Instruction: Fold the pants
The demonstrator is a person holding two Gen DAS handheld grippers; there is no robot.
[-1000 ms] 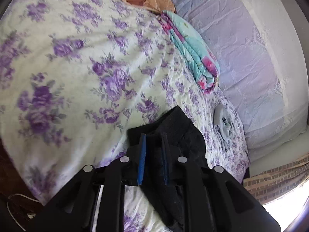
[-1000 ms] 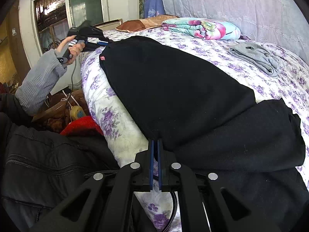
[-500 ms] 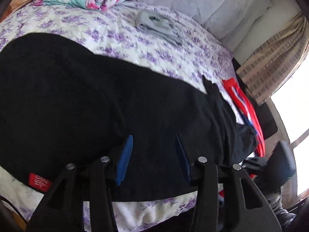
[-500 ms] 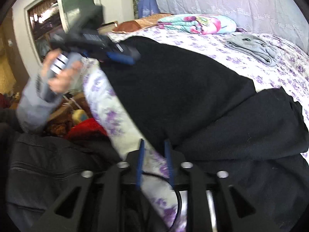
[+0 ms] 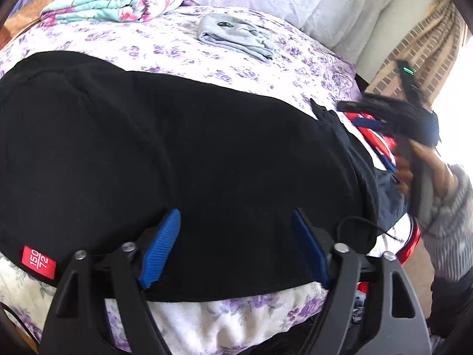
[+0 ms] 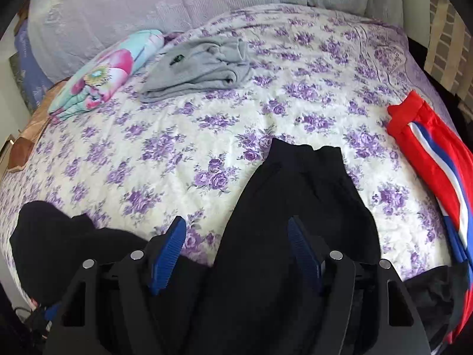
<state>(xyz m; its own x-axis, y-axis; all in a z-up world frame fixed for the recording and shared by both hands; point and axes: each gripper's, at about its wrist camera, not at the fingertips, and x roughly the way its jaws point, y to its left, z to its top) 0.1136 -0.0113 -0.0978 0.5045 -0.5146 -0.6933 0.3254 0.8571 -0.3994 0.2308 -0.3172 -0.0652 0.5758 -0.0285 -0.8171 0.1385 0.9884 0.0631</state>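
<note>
Black pants (image 5: 177, 148) lie spread across the flowered bed (image 5: 295, 59), with a red size tag (image 5: 38, 261) at the near left corner. My left gripper (image 5: 235, 216) hovers over their near edge. Its jaws are opening, and the cloth lies below them, not pinched. In the right wrist view a black pants part (image 6: 295, 207) runs away from me, with another black bunch (image 6: 59, 236) at the left. My right gripper (image 6: 236, 224) is above it with its jaws opening, gripping nothing. It also appears blurred as the right gripper (image 5: 384, 118) in a hand at the bed's right edge.
A folded grey garment (image 6: 201, 71) and a folded flowered blanket (image 6: 103, 71) lie near the pillows (image 6: 147, 6). A red, white and blue garment (image 6: 428, 162) hangs over the bed's right side. A brick-pattern curtain (image 5: 414, 53) stands beyond the bed.
Both grippers went from shut to wide open and let go of the black cloth. The left swung round over the spread pants; the right turned from the bed's side toward the pillows.
</note>
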